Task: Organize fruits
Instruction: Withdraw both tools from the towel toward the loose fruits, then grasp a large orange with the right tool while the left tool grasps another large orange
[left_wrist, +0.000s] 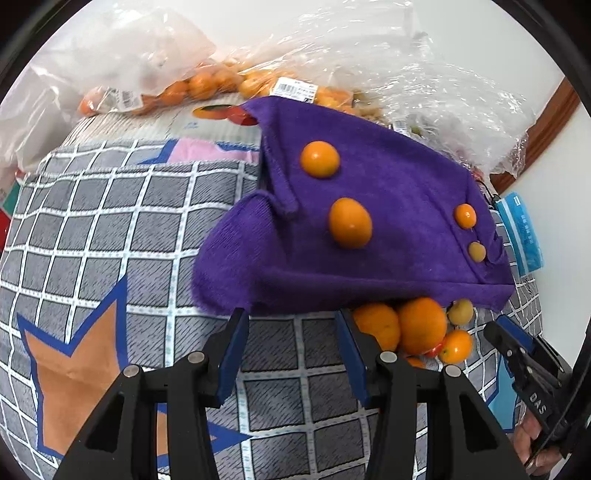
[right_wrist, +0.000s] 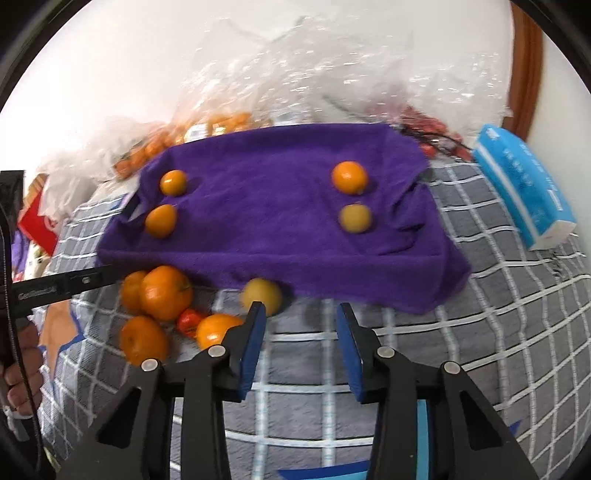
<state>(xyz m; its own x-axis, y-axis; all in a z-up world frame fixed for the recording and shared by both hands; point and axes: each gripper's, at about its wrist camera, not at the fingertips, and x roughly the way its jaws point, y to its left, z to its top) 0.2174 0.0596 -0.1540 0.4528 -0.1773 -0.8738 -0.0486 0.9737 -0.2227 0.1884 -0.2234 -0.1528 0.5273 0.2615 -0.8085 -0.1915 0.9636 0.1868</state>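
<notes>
Fruits: four small ones are laid on the purple towel, with a loose pile just off its near edge.
Checked bedcover: spread under everything; an orange star print is seen only in the left wrist view.
Clear plastic bags: heaped behind the towel, bagged oranges inside; sharp in the left view, blurred in the right.
Blue tissue pack: beside the towel's right end, shown whole only in the right wrist view.
Left gripper: fingers held apart, nothing between them, above the bedcover near the towel's front edge.
Right gripper: fingers likewise parted and empty, near the pile.
Pile: large orange touching its neighbours, a small red fruit wedged among them.
Yellowish fruit: at the towel's hem, just beyond the right gripper's left finger.
Towel fruits: two orange ones at the left, an orange and a yellowish one at the right.
</notes>
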